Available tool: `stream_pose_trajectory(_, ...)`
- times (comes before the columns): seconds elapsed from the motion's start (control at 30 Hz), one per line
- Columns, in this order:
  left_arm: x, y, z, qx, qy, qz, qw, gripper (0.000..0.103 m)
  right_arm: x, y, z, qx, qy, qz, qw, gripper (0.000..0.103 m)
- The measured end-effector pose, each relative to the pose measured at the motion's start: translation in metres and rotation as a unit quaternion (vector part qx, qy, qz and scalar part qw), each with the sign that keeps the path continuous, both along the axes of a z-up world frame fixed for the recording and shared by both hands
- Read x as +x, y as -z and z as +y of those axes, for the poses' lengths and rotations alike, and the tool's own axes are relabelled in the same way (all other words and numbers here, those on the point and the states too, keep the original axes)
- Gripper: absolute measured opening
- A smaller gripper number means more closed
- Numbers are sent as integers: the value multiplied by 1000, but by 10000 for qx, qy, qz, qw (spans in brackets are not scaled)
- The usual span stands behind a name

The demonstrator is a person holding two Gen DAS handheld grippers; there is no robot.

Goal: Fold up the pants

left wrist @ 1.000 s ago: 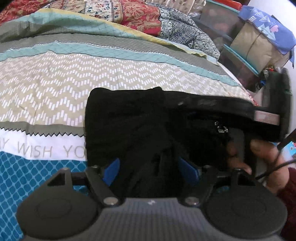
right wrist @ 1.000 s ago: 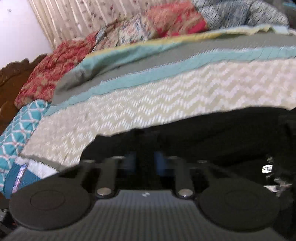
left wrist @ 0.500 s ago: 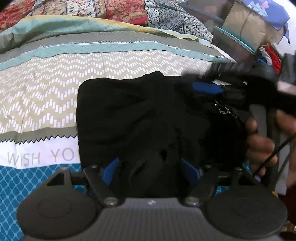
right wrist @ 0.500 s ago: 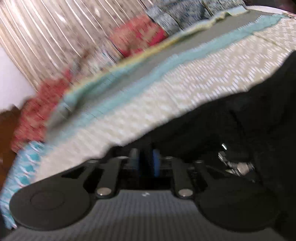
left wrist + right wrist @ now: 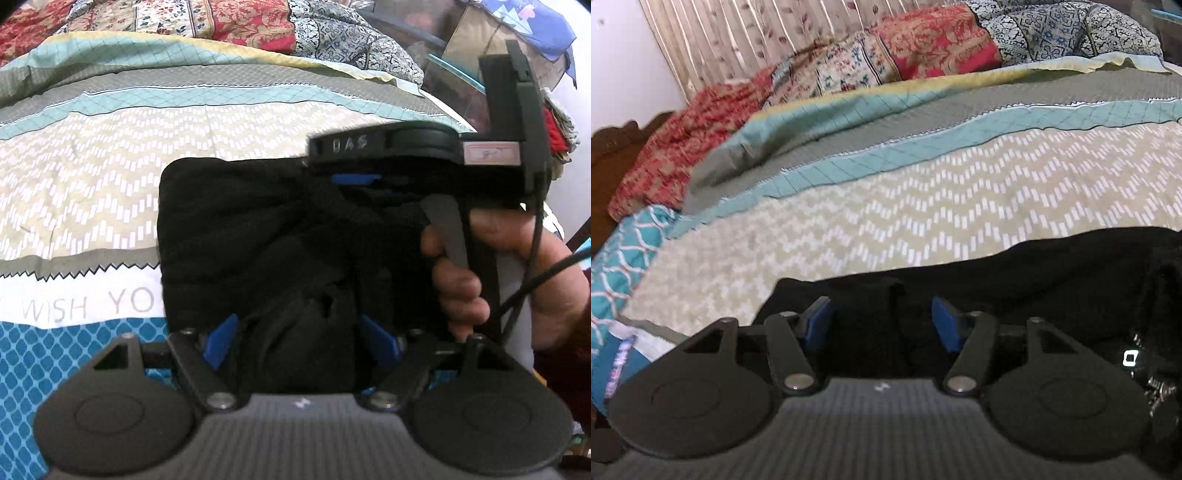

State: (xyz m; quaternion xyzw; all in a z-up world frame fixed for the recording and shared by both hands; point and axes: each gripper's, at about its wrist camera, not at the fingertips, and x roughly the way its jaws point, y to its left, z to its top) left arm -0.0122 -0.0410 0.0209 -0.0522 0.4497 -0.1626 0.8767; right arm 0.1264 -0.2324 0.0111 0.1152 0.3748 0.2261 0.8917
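Right gripper (image 5: pixel 356 180) marked "DAS"; bedspread (image 5: pixel 74 295) "WISH YO".

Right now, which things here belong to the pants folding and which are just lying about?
Job: black pants, left tool, right tool.
Lying about: striped bedspread, patterned quilts, blue cloth on boxes.

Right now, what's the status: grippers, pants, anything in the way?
Left gripper open, fabric bunched between fingers. Right gripper open over black pants. Pants folded compact on bedspread. Nothing in the way.
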Motion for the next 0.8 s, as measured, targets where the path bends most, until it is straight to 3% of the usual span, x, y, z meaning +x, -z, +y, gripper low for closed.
stream_pose_trajectory(0.03, -1, -1, 0, -3, -8, -1, 10000, 75, -2, -3, 3, -207, -42, -84, 9997, 5)
stream_pose_trajectory(0.2, -7, -12, 2, -209, -16, -137, 9997, 74, -21, -29, -13, 23, 159, -499, 9986, 5)
stream_pose_trajectory(0.3, -14, -21, 0, -308, 125, -353, 9988, 75, -33, -43, -37, 344, 642, -724, 9947, 5)
stream_pose_trajectory(0.37, -15, -21, -5, -223, 221, -414, 9986, 75, -37, -42, -48, 265, 1009, -797, 9913, 5)
stream_pose_trajectory(0.53, -6, 5, -17, 348, 307, -165, 9988, 75, -10, 8, -42, -183, 945, 122, 9953, 5)
stream_pose_trajectory(0.7, -9, 2, -14, 339, 360, -182, 9986, 75, -14, 1, -37, -306, 890, -62, 9955, 12)
stream_pose_trajectory(0.8, -18, -6, -11, 255, 324, -227, 9989, 76, -21, -9, -53, 76, 1106, -155, 9937, 27)
